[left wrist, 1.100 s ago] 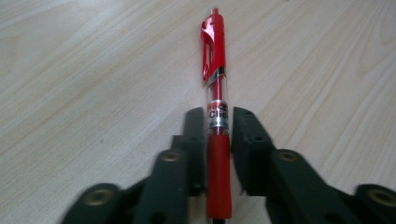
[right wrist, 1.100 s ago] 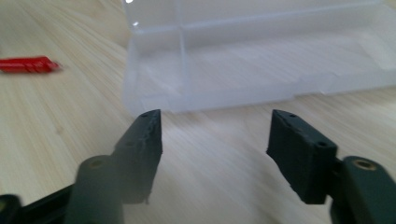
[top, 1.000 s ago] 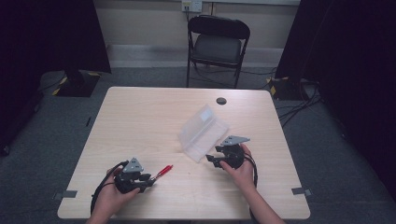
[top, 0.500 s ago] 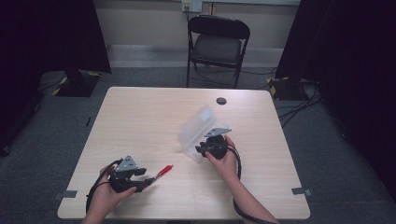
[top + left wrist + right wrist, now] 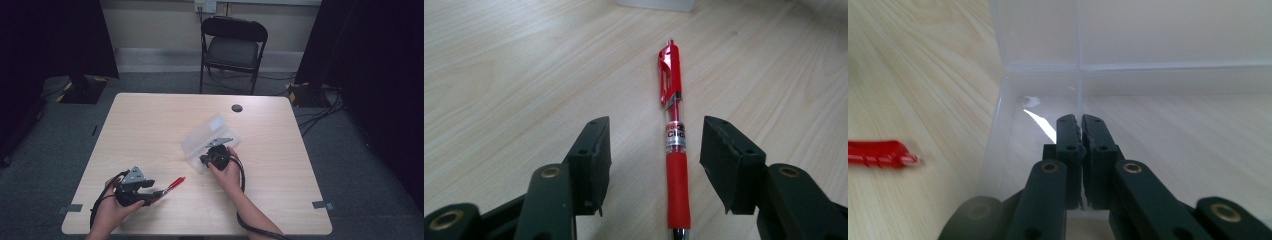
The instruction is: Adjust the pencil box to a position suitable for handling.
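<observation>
- Left hand [image 5: 107, 212] comes in at the table's near-left edge, holding the left gripper [image 5: 654, 155] low and angled toward table centre; grey three-cornered plate on top, black cable looped beside the wrist.
- Left jaws apart, straddling a red pen [image 5: 672, 135] without touching it; pen lies flat on the wood.
- Pen: red rubbery grip, clear mid-barrel with printed label, glossy red clip. Long axis runs along the jaws, clip end pointing away from the gripper toward the box.
- Right hand [image 5: 227, 172] reaches forward at mid-table, right gripper [image 5: 1081, 125] aimed into a clear plastic box [image 5: 207, 140].
- Right jaws pressed together, nothing visibly between them; tips sit over the box's tray, possibly touching its floor, hard to confirm.
- Box: translucent, rectangular, hinged lid raised, thin moulded walls.
- Table [image 5: 150, 125]: pale wood-grain laminate, rounded corners; small dark round spot [image 5: 237, 108] near the far edge.
- Black folding chair [image 5: 232, 47] behind the table.
</observation>
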{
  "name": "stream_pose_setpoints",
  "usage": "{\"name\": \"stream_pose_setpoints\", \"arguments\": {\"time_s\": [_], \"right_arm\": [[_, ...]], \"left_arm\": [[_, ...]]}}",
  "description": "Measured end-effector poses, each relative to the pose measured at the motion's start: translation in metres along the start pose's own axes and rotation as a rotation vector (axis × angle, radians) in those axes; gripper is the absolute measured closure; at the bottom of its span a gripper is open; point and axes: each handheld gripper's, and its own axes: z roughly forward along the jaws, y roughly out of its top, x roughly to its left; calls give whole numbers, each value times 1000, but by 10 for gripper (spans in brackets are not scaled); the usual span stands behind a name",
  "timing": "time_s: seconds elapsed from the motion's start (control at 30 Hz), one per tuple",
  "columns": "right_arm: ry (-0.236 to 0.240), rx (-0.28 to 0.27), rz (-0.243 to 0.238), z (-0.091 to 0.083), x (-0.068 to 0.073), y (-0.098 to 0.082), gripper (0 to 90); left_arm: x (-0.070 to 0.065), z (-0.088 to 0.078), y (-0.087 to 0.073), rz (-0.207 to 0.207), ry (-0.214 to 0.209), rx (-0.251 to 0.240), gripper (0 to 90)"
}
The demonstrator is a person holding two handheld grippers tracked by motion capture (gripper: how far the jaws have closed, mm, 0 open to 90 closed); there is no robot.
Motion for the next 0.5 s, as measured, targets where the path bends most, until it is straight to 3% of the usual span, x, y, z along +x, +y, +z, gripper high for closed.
{"name": "stream_pose_setpoints", "arguments": {"time_s": [0.37, 0.5], "right_arm": [[59, -26, 27, 31, 37, 18, 847], [80, -53, 7, 30, 47, 23, 733]], "left_arm": [[-3, 2, -3, 23, -23, 30, 473], [-5, 1, -3, 18, -21, 25, 476]]}}
